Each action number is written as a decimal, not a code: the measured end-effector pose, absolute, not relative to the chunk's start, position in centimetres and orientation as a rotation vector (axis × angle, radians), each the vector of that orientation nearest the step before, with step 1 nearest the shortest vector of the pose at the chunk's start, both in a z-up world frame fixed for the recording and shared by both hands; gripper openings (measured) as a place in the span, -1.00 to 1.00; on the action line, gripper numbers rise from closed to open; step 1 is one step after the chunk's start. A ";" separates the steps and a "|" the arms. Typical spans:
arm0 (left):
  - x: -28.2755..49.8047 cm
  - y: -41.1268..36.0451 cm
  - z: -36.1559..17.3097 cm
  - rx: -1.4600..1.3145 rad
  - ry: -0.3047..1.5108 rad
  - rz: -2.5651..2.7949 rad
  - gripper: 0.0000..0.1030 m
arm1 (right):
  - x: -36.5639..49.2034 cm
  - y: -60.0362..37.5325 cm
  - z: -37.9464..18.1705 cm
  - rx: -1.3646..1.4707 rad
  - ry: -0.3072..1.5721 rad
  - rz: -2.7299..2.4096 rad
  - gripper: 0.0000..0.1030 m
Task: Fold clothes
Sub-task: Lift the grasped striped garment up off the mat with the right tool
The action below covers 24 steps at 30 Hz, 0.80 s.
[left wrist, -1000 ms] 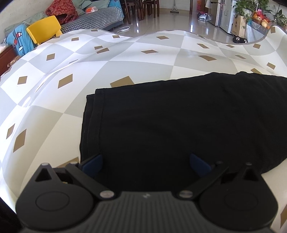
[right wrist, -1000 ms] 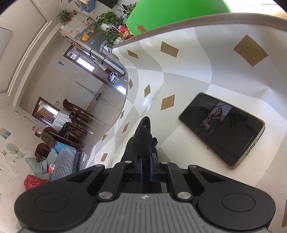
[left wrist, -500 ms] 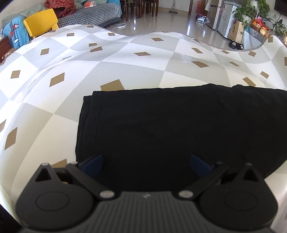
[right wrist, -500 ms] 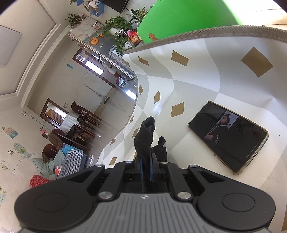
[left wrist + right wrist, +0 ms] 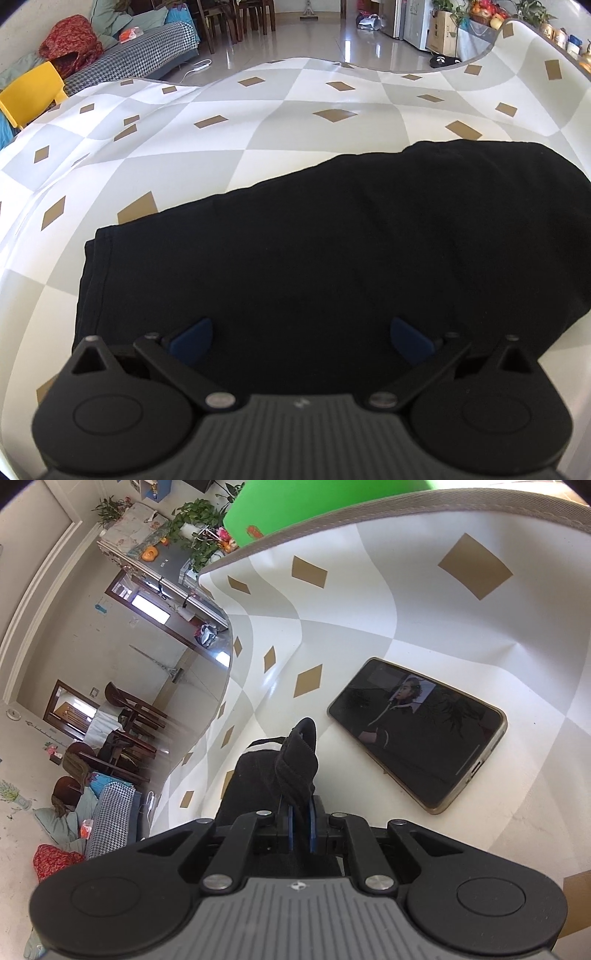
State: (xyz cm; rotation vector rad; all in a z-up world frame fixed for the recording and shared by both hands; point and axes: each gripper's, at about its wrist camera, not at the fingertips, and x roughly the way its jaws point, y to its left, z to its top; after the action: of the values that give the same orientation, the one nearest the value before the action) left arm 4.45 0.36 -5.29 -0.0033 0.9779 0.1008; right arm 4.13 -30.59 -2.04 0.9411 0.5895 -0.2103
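A black garment (image 5: 332, 240) lies folded flat on the checked tablecloth (image 5: 258, 122), its hemmed edge at the left. My left gripper (image 5: 300, 326) hovers over the garment's near edge, open wide, with nothing gripped between its blue pads (image 5: 192, 334). In the right wrist view, my right gripper (image 5: 301, 812) pinches a bunched end of the black garment (image 5: 295, 760). That fabric sticks up between the narrow blue pads. The jaws are opening slightly, with the cloth still between them.
A smartphone (image 5: 417, 734) with a lit screen lies on the cloth to the right of the right gripper. The table's rounded edge (image 5: 229, 672) runs at the left. Beyond it are chairs, a sofa and a yellow chair (image 5: 29, 92).
The left gripper has shifted sideways over the garment, whose rounded right end has come into view. The right gripper stays about in place, its pads a touch further apart on the fabric.
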 end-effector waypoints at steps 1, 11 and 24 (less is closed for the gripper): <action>4.3 0.4 -5.4 -0.008 0.969 0.100 1.00 | 4.1 -30.7 -2.3 0.946 0.596 -0.221 -0.77; 4.1 0.6 -5.5 -0.022 0.959 0.094 1.00 | 3.7 -30.7 -3.7 0.920 0.622 -0.316 -0.42; 3.9 0.7 -5.6 -0.031 0.949 0.087 1.00 | 4.8 -29.7 -3.9 0.854 0.581 -0.280 -0.33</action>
State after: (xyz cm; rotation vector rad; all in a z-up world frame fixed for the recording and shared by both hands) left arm 3.92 0.74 -5.62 -0.0312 0.9493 0.0869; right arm 4.79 -29.69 -3.93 0.8544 0.5807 -0.2799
